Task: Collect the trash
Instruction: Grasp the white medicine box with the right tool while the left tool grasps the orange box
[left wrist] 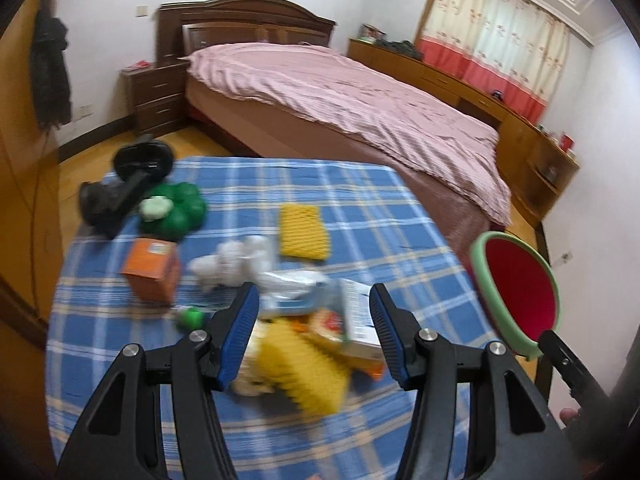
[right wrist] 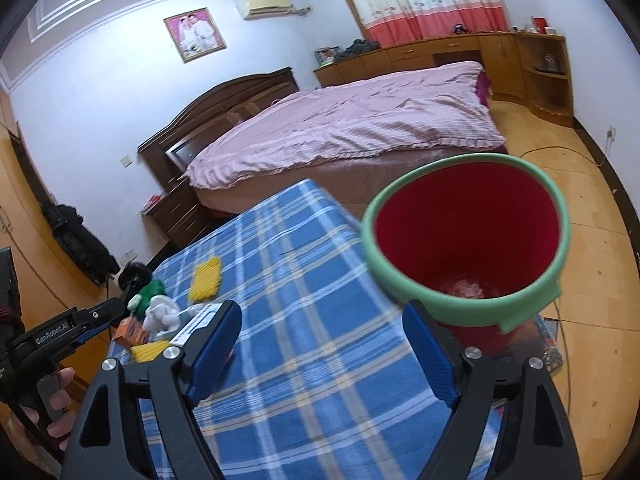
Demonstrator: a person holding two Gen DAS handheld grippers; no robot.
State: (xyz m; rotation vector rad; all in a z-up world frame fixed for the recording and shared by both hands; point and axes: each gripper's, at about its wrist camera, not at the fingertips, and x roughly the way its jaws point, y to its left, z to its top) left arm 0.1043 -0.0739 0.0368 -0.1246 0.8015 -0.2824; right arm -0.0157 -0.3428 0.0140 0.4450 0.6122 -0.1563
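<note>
Hovering over the checked blue cloth of the counter [left wrist: 360, 216], the left hand-held gripper [left wrist: 314, 336] has its blue-padded jaws spread wide and pinches nothing. Between and just beyond the pads, in the lower centre of the left wrist view, lies the trash pile [left wrist: 316, 332]: a yellow ridged piece, a small white carton and crumpled wrappers, blurred by motion. Above the pile, toward frame centre, sits a crumpled white tissue [left wrist: 232, 264]; left of it an orange box [left wrist: 152, 272]; above and right of the tissue a yellow ridged pad [left wrist: 303, 232]. A green round object [left wrist: 178, 208] and a black device [left wrist: 128, 184] occupy the upper-left corner of the cloth.

At the right edge of the same view, a red bin with a green rim [left wrist: 516, 292] is tilted with its mouth toward the camera, beside the counter edge.

In the right wrist view, the right hand-held gripper [right wrist: 322, 344] is also spread, empty. The bin fills the right centre of the frame, its green rim [right wrist: 460, 304] just above the right pad; whether pad and rim touch cannot be told. Some pale scrap lies on its bottom. The trash pile appears small at lower left.

A bed with a pink cover [right wrist: 352, 120] stands behind the counter.
</note>
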